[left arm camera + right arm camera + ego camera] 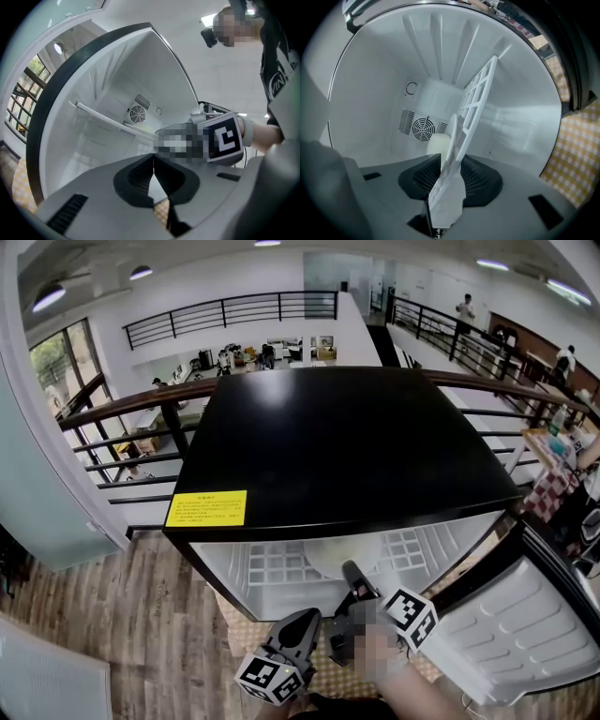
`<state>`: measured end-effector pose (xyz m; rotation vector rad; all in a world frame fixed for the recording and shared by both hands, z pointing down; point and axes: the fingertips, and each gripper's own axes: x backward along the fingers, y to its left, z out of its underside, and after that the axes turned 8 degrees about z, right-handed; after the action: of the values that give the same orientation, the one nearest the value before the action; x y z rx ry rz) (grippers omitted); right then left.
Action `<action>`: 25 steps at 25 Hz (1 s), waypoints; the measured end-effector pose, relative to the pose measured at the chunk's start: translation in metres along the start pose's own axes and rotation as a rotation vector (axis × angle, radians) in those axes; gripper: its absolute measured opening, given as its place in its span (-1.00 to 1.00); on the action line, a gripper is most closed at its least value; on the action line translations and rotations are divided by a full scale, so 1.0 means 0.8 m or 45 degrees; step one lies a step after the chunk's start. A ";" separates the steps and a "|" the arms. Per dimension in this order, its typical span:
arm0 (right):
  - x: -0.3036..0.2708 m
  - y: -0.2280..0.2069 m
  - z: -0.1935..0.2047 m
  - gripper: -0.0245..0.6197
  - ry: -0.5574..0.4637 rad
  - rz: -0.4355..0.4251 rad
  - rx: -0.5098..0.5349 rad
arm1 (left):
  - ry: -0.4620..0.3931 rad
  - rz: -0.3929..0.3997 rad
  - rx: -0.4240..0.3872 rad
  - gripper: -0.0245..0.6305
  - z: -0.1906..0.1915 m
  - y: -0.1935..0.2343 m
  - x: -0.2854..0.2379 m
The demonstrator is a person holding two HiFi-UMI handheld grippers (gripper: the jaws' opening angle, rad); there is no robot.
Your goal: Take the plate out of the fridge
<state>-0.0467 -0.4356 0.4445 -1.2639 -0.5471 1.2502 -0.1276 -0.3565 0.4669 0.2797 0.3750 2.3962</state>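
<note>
I'm reaching the right gripper (354,576) into the open fridge (328,446), a small black-topped unit with its door (525,615) swung out to the right. The plate (339,554), pale and round, is sitting on the white grid shelf (267,566) about midway across the compartment, and the gripper's tip is lying just at its near rim.

In the right gripper view everything is appearing rolled, so the shelf (476,101) is running steeply up the frame. The jaws of the right gripper (447,161) are standing about half apart, with the shelf's near edge passing between them. The plate (438,144) is showing against the shelf just past the tips. Ribbed pad faces are showing on both sides of the shelf, and I'm not seeing them press on anything. A round fan grille (423,128) is sitting in the far wall behind.

I'm keeping the left gripper (305,622) outside the fridge, near its lower front and to the left of the right one. In its own view the jaws of the left gripper (153,159) are meeting at the tips and holding nothing, with a sliver of chequered mat (161,213) showing below them. A yellow label (206,508) is lying on the near left corner of the fridge top, and the wooden floor (112,615) is spreading out to the left.
</note>
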 end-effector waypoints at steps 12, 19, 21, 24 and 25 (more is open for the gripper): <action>0.018 0.001 0.017 -0.61 0.081 -0.038 -0.142 | -0.007 0.003 0.009 -0.90 -0.001 0.000 0.003; 0.021 -0.003 0.017 -0.65 0.107 -0.063 -0.262 | -0.002 -0.010 0.005 -0.90 -0.002 0.001 0.011; 0.022 -0.004 0.017 -0.65 0.110 -0.064 -0.268 | -0.003 -0.011 0.003 -0.90 -0.003 0.001 0.013; 0.025 -0.002 0.020 -0.65 0.131 -0.083 -0.282 | -0.010 -0.008 0.003 -0.90 -0.005 0.001 0.012; 0.026 -0.001 0.023 -0.65 0.143 -0.094 -0.281 | -0.012 -0.008 0.003 -0.90 -0.006 0.001 0.012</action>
<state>-0.0557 -0.4095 0.4443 -1.4753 -0.6572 1.0718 -0.1363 -0.3513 0.4638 0.2907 0.3738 2.3874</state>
